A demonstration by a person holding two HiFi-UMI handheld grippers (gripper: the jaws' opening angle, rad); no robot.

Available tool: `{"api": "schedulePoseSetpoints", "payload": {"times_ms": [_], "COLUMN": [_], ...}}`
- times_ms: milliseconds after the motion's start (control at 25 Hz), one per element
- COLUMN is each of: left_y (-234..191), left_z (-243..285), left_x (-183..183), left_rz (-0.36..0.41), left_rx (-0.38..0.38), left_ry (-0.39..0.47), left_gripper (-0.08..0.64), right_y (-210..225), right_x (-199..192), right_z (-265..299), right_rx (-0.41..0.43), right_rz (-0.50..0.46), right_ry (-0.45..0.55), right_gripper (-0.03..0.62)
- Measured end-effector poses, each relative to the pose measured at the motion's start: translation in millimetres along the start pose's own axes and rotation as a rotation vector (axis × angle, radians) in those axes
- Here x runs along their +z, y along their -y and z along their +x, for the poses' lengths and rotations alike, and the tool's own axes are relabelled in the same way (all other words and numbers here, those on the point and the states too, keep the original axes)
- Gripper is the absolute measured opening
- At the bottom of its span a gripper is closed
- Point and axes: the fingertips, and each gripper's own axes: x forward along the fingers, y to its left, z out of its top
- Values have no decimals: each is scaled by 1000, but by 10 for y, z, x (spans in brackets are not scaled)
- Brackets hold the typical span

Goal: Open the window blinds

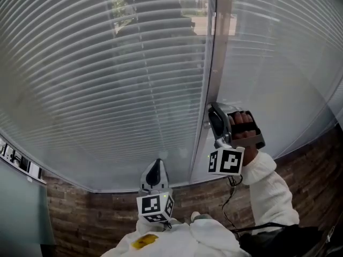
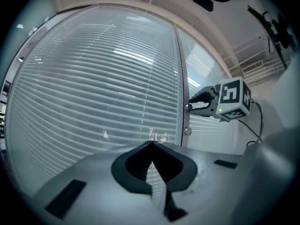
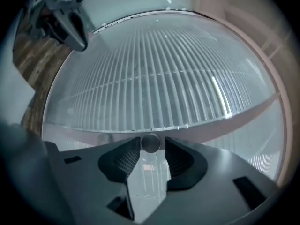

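Two tools: my right tool [image 3: 150, 149] released, jaws straddling the small round silver knob [image 3: 150, 142] dead ahead on the vertical frame [image 1: 215, 63] beside the white slatted window blinds [image 1: 123, 79]; left tool [image 2: 151, 146] clenched, empty, farther away.

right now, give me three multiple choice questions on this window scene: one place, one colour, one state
1. The round knob at the right gripper sits on: A the window's upright post; B a tabletop; C a cord.
2. The person's sleeve is: A black; B white; C red.
3. That gripper's fingers are: A apart around the knob; B shut on a cord; C shut on cloth.
A, it juts from the post; B, white in the head view; A, a finger stands each side.
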Motion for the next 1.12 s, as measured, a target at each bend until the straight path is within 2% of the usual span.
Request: {"api": "schedulePoseSetpoints", "payload": {"times_ms": [120, 360, 560, 1120], "left_y": [-10, -22, -13, -20], "left_z": [15, 63, 94, 59], "left_x": [16, 39, 54, 18], "left_rz": [3, 17, 24, 10], "left_rx": [3, 2, -7, -13], "left_ry": [3, 6, 9, 2], "left_gripper": [-2, -2, -2, -2], "right_y": [-39, -5, 19, 83], "right_x": [-12, 1, 0, -43], "right_z": [60, 105, 112, 128], "right_rx": [12, -32, -10, -25], "right_rz": [-92, -88, 103, 643], "right_ry": [-27, -30, -35, -64], "right_gripper": [153, 137, 135, 133]}}
